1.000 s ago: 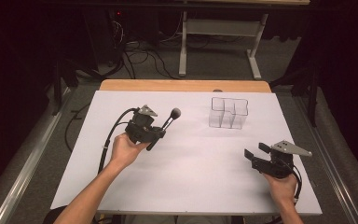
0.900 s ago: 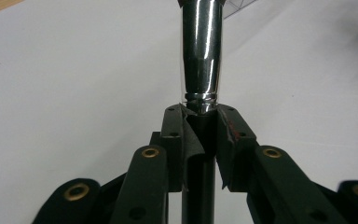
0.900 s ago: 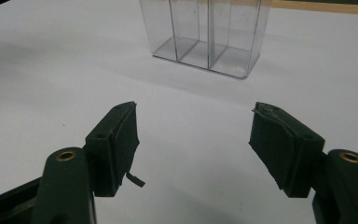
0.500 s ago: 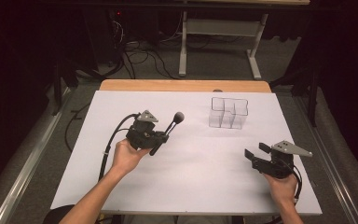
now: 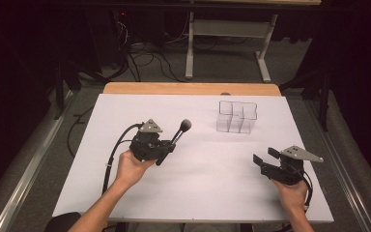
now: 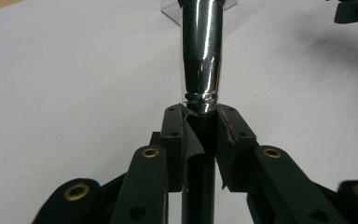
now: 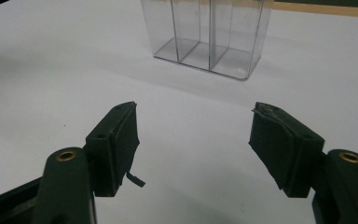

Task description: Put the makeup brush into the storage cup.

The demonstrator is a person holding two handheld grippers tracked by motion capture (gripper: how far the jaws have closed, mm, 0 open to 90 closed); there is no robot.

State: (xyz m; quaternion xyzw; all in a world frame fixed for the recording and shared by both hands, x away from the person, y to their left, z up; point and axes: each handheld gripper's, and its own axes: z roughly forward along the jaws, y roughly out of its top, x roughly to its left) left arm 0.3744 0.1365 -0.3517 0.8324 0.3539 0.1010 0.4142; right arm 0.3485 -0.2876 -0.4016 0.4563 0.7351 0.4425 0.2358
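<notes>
No text, label, brand, number or sign can be read anywhere: not on the grippers, the brush, the clear organizer or the white tabletop.

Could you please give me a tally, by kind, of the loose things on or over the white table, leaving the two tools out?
Makeup brush: 1
Clear plastic organizer: 1
Total: 2
</notes>
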